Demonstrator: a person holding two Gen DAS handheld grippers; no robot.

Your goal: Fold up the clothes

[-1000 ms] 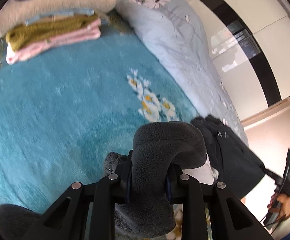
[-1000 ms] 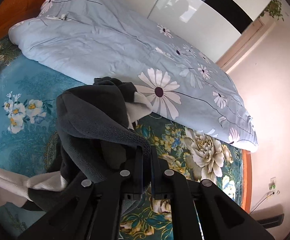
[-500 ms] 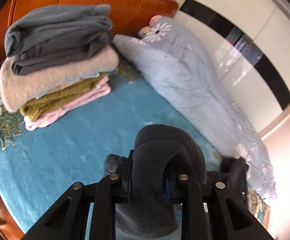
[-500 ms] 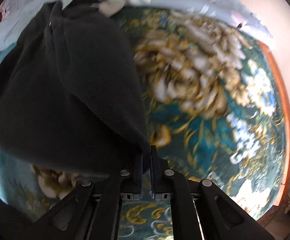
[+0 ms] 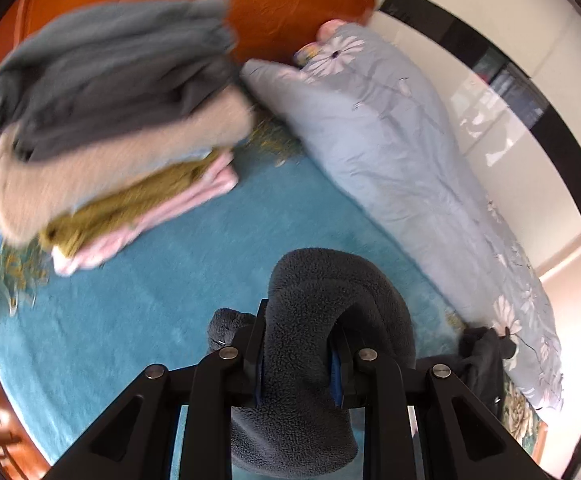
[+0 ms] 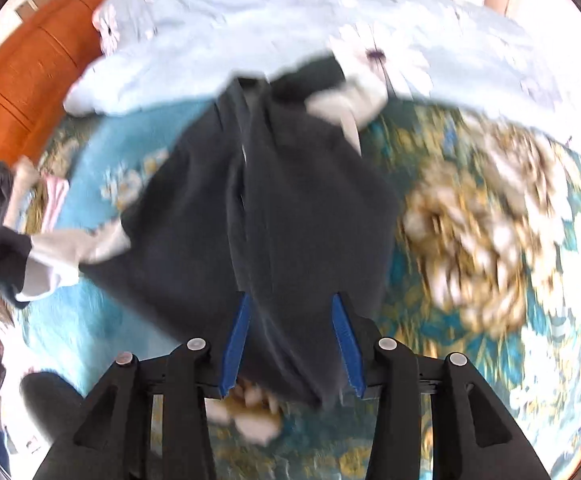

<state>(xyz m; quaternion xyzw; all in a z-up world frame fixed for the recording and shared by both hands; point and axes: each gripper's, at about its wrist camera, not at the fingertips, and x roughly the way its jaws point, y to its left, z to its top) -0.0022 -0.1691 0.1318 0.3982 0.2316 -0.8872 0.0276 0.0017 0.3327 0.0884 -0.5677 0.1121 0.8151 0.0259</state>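
Currently we find a stack of folded clothes [image 5: 106, 136] done on the bed [image 5: 138, 312]; the dark fleece [image 6: 274, 208] lies spread there, unfolded. Our left gripper [image 5: 299, 354] pinches its cuff; our right gripper [image 6: 293, 338] has just opened, fleece loose between.

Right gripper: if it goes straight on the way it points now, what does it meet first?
Most likely the dark fleece garment, which lies spread between and beyond the right gripper's parted fingers; depth is unclear in the blur.

Teal blanket [image 5: 138, 312] open; folded stack [image 5: 102, 128] left, quilt [image 5: 390, 152] right.
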